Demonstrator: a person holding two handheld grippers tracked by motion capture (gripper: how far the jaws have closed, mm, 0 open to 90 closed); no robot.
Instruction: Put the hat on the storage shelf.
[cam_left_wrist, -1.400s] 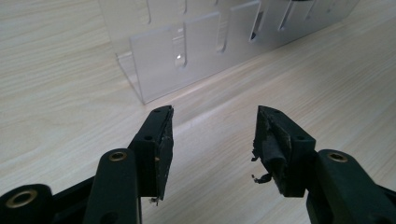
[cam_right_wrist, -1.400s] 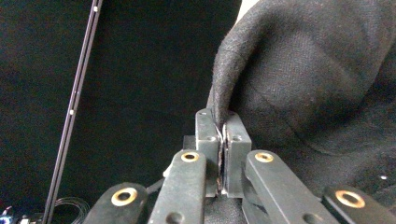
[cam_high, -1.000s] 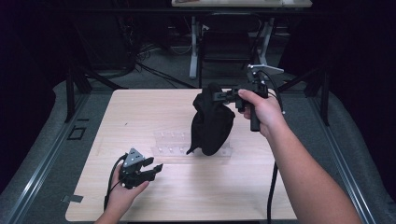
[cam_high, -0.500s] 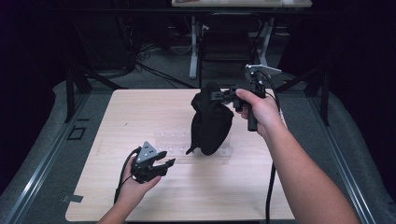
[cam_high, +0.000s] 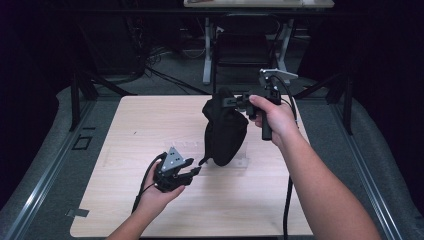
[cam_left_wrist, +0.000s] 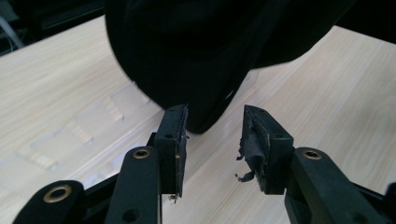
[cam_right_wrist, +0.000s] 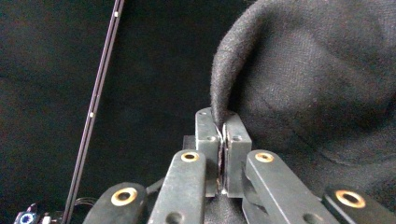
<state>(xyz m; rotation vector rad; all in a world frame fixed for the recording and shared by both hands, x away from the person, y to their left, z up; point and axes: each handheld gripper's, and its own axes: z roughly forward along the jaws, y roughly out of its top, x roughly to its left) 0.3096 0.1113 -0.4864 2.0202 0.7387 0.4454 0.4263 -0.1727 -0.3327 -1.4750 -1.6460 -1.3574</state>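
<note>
A black cloth bag (cam_high: 224, 132) hangs above the middle of the wooden table (cam_high: 140, 120), its lower tip close to the surface. My right gripper (cam_high: 231, 102) is shut on the bag's top edge and holds it up; in the right gripper view the black fabric (cam_right_wrist: 308, 79) is pinched between the closed jaws. My left gripper (cam_high: 194, 171) is low over the table just left of the bag's bottom. In the left gripper view it stands open (cam_left_wrist: 212, 135), the bag's lower end (cam_left_wrist: 201, 60) directly ahead of the jaws.
A clear plastic tray (cam_high: 186, 148) lies flat on the table under and left of the bag. A chair and table legs (cam_high: 240, 45) stand beyond the far edge. Dark floor surrounds the table.
My left gripper has moved right and forward across the table toward the bag's bottom. The right gripper keeps holding the bag in nearly the same place.
</note>
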